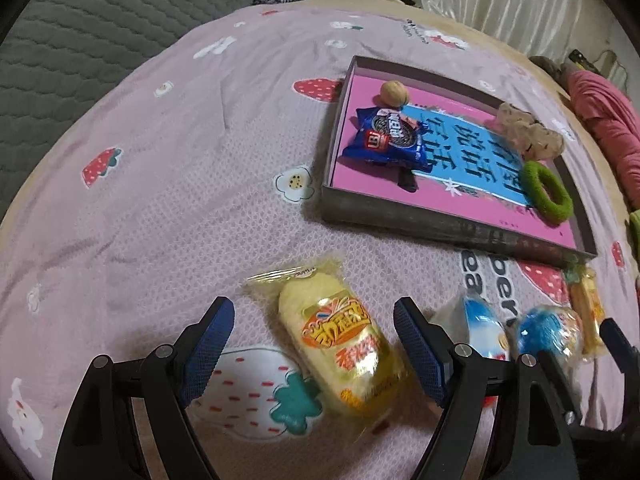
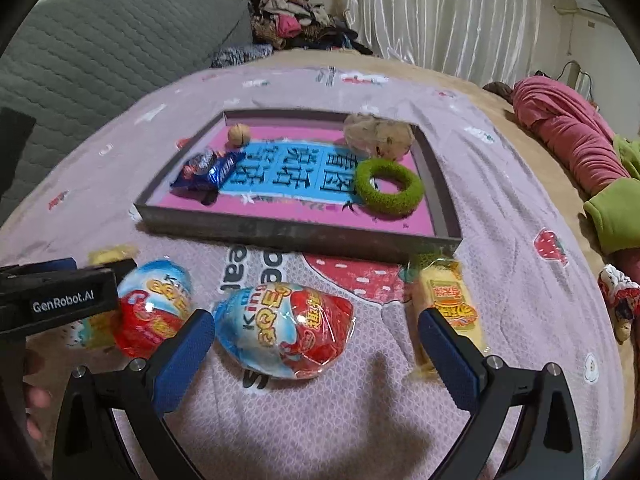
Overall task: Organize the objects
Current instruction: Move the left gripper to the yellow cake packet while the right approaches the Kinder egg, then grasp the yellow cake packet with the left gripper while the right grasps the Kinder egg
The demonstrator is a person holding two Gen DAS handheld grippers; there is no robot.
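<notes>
My left gripper (image 1: 314,320) is open, its blue pads on either side of a yellow snack packet (image 1: 340,348) lying on the pink bedspread. My right gripper (image 2: 316,332) is open around a blue-and-red egg-shaped toy packet (image 2: 288,330). A second egg packet (image 2: 156,308) lies to its left, and a yellow wafer packet (image 2: 448,304) to its right. A shallow grey box (image 2: 296,232) beyond them holds an Oreo packet (image 2: 208,170), a walnut (image 2: 239,135), a green ring (image 2: 388,187) and a beige scrunchie (image 2: 378,136).
The left gripper's body (image 2: 60,296) shows at the left of the right wrist view. A grey quilted headboard (image 2: 100,40), a clothes pile (image 2: 296,20) and curtains (image 2: 440,12) lie behind. Pink and green clothes (image 2: 568,136) lie at the right bed edge.
</notes>
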